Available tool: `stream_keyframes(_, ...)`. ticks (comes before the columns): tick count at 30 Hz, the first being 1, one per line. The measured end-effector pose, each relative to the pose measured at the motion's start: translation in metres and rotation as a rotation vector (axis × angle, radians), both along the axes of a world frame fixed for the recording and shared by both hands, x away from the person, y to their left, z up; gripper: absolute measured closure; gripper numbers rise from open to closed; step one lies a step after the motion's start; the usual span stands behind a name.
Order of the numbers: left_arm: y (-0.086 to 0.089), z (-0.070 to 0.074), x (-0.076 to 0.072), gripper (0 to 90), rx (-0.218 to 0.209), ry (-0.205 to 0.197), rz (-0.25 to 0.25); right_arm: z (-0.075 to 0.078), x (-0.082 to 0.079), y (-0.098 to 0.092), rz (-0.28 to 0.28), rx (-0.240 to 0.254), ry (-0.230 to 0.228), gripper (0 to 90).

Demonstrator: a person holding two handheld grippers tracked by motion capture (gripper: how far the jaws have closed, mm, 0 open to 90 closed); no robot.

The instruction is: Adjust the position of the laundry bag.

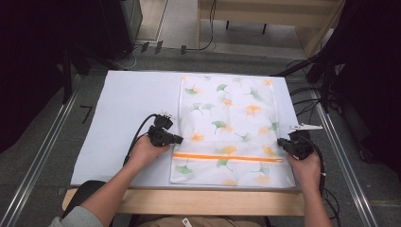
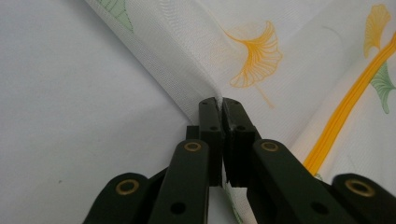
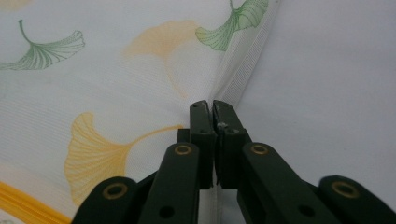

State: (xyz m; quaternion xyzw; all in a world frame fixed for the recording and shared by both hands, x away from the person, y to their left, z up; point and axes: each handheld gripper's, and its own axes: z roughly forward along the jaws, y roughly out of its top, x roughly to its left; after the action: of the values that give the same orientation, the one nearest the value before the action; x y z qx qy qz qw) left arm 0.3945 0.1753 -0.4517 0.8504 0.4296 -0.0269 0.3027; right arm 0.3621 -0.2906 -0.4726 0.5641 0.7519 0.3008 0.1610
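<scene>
A white mesh bag (image 1: 227, 127) printed with green and orange ginkgo leaves lies flat on the table, an orange zipper (image 1: 227, 157) running across it near its front end. My left gripper (image 1: 178, 140) is at the bag's left edge, just above the zipper. In the left gripper view its jaws are shut on a pinched fold of the bag's edge (image 2: 205, 91). My right gripper (image 1: 281, 142) is at the bag's right edge. In the right gripper view its jaws pinch the seam (image 3: 233, 79) of the bag (image 3: 116, 84).
The bag rests on a pale grey mat (image 1: 127, 118) over a wooden table (image 1: 208, 202). Metal rails (image 1: 38, 156) run along both sides on the floor. Cables (image 1: 307, 101) and dark equipment stand beyond the right side, and a wooden bench (image 1: 265, 14) at the back.
</scene>
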Motion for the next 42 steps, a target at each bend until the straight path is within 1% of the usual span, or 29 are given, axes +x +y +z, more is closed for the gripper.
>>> stream_keyframes(3,0.0,0.001,0.0,89.9,0.007,-0.01,-0.016,0.0,0.0,0.0,-0.004,0.019,0.01,89.7)
stream_keyframes(6,0.0,0.002,0.0,90.0,0.008,-0.009,-0.023,0.001,0.0,-0.002,-0.007,0.039,0.013,89.8)
stream_keyframes(9,0.003,0.004,0.0,90.0,-0.001,0.001,-0.011,0.002,0.0,-0.002,-0.01,0.058,0.017,89.8)
stream_keyframes(12,0.006,0.007,0.001,90.0,-0.015,-0.006,-0.005,0.004,0.001,-0.002,-0.016,0.084,0.037,89.9)
stream_keyframes(13,0.007,0.007,0.0,90.0,-0.017,-0.01,0.001,0.004,0.001,-0.002,-0.013,0.086,0.039,89.9)
stream_keyframes(14,0.009,0.008,0.001,90.0,-0.016,-0.008,-0.005,0.005,0.001,-0.001,-0.011,0.089,0.046,89.9)
stream_keyframes(19,0.018,0.012,-0.001,90.0,-0.023,-0.017,0.009,0.007,0.004,0.006,0.012,0.082,0.038,90.0)
stream_keyframes(22,0.026,0.014,-0.002,90.0,-0.031,-0.018,0.03,0.008,0.007,0.012,0.029,0.081,0.041,90.0)
stream_keyframes(24,0.032,0.015,-0.004,90.0,-0.024,-0.022,0.037,0.008,0.009,0.018,0.04,0.076,0.04,90.0)
stream_keyframes(25,0.034,0.016,-0.005,90.0,-0.018,-0.026,0.042,0.009,0.01,0.02,0.053,0.079,0.038,90.0)
stream_keyframes(29,0.043,0.017,-0.007,90.0,-0.021,-0.03,0.063,0.011,0.014,0.03,0.077,0.077,0.033,90.0)
stream_keyframes(33,0.053,0.018,-0.009,90.0,-0.027,-0.02,0.073,0.012,0.017,0.036,0.104,0.088,0.045,90.0)
stream_keyframes(35,0.058,0.019,-0.01,90.0,-0.033,-0.022,0.089,0.013,0.018,0.041,0.119,0.088,0.045,90.0)
stream_keyframes(38,0.068,0.021,-0.011,90.0,-0.035,-0.025,0.104,0.016,0.019,0.048,0.152,0.089,0.029,89.9)
stream_keyframes(40,0.074,0.022,-0.012,90.0,-0.042,-0.029,0.118,0.017,0.019,0.053,0.171,0.096,0.031,89.9)
stream_keyframes(42,0.08,0.023,-0.012,90.0,-0.039,-0.031,0.13,0.016,0.021,0.058,0.185,0.092,0.04,89.9)
